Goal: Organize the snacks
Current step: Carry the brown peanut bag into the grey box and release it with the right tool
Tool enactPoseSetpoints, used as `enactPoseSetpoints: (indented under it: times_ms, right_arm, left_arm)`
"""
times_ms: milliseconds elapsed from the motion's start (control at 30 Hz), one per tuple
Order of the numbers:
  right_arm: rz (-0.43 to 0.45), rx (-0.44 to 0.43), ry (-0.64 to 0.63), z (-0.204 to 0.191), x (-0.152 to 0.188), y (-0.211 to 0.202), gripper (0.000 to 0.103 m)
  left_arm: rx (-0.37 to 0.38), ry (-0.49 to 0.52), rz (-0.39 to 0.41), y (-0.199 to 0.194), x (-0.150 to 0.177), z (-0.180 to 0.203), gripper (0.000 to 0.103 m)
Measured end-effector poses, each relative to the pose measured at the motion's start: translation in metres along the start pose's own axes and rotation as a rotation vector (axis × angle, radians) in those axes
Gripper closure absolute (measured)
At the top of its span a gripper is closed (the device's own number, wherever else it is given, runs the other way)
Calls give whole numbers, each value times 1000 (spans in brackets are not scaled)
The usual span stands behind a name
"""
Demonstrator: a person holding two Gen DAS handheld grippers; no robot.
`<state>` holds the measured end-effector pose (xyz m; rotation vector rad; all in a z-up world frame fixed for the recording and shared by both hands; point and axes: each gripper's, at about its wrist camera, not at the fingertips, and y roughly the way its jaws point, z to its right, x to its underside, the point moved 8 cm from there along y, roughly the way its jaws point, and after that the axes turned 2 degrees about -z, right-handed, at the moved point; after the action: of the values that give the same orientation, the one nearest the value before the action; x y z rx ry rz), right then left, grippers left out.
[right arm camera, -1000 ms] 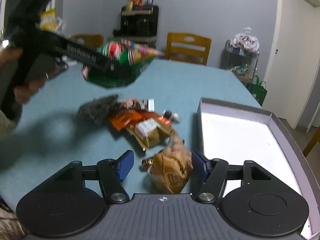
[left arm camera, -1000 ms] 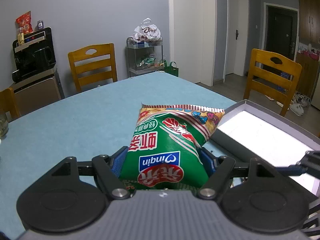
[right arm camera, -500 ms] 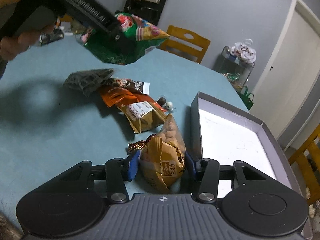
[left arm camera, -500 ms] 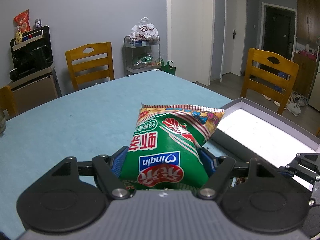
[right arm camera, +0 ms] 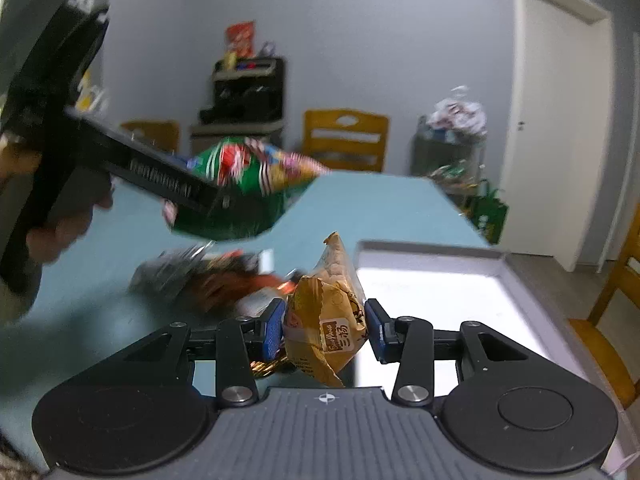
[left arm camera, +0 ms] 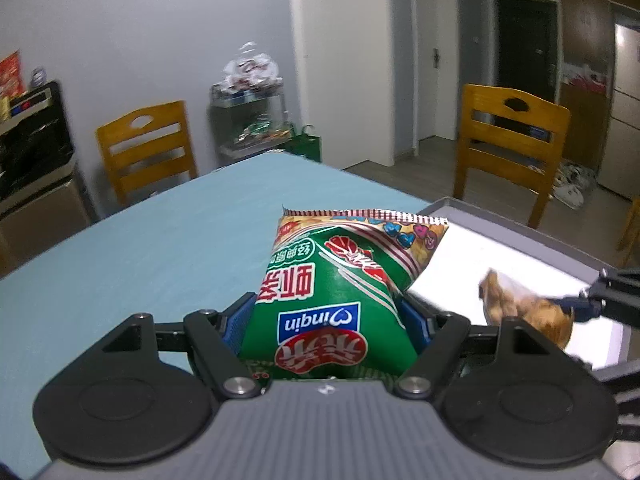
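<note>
Left wrist view: left gripper (left arm camera: 329,322) is clamped on the green snack bag (left arm camera: 332,296), blue pads pressing both sides, bag held above the blue table (left arm camera: 160,248) with its far corner over the near edge of the grey tray (left arm camera: 520,228). At right, the right gripper (left arm camera: 576,306) holds a tan snack pack (left arm camera: 520,304) over the tray's white floor; blurred. Right wrist view: right gripper (right arm camera: 325,326) is closed on the tan snack pack (right arm camera: 326,320), left pad touching, right pad just beside it, pack lifted at the tray's (right arm camera: 440,250) left edge. Left gripper (right arm camera: 224,200) carries the green snack bag (right arm camera: 252,188) in the air above a pile of loose snacks (right arm camera: 208,276) on the table (right arm camera: 360,200); blurred. Wooden chair (right arm camera: 344,138) behind.
</note>
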<state>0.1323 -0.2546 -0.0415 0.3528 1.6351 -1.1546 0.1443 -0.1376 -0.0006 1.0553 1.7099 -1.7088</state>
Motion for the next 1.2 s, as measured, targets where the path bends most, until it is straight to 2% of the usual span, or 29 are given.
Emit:
enactPoseSetpoints:
  times_ms: [233, 400, 633, 900, 1067, 1200]
  right_arm:
    - [25, 55, 96, 40, -1, -5, 60]
    - [39, 116, 209, 75, 7, -6, 60]
    - [-1, 182, 324, 121, 17, 11, 60]
    - [-64, 194, 421, 144, 29, 26, 59]
    - [-90, 200, 450, 150, 35, 34, 59]
    - [-100, 207, 467, 153, 34, 34, 56]
  left_arm:
    - [70, 72, -5, 36, -36, 50, 30]
    - [75, 167, -19, 79, -55, 94, 30]
    - [106, 204, -47, 149, -69, 142, 30]
    - [103, 193, -88, 200, -71, 165, 30]
    - [99, 206, -105, 215, -68, 170, 29]
    - [98, 203, -116, 221, -66, 170, 25]
